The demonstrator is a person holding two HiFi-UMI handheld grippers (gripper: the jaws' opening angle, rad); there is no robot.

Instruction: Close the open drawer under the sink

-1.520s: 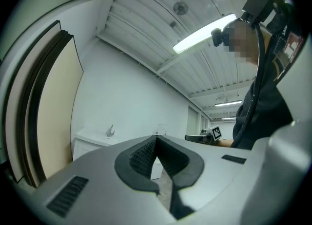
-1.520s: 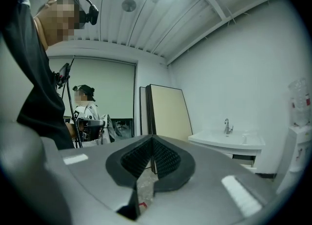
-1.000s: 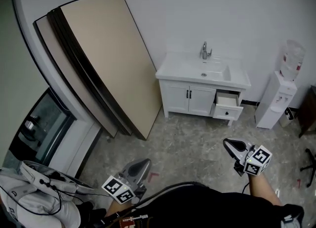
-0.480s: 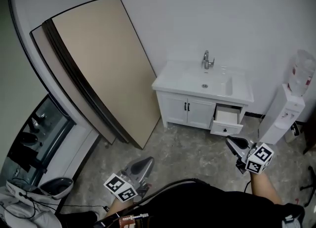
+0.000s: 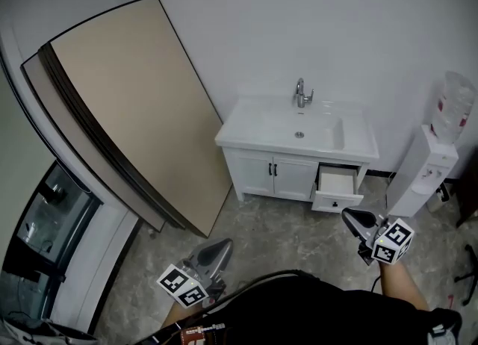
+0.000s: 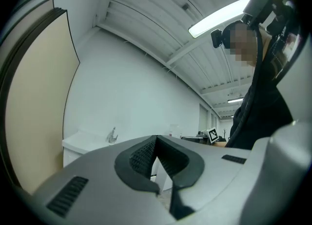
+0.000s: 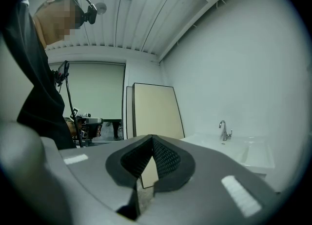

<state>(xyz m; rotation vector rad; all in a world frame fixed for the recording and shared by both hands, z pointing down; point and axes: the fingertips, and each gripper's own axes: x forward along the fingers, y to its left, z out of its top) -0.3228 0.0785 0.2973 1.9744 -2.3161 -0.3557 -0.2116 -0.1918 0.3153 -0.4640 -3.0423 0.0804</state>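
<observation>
Approach step: the open drawer (image 5: 336, 188) sits right of centre under the sink (image 5: 299, 133), well ahead. Your left gripper (image 5: 221, 246) and right gripper (image 5: 348, 217) are both pinched together, empty. Next, bring the right one to the drawer front and push.

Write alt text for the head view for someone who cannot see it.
A white sink cabinet stands against a white wall, its white drawer pulled open. In the foreground a person holds a grey left gripper and right gripper, both shut.

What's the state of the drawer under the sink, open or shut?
Open: the drawer juts out from the front of the vanity cabinet, its pale inside showing from above.
</observation>
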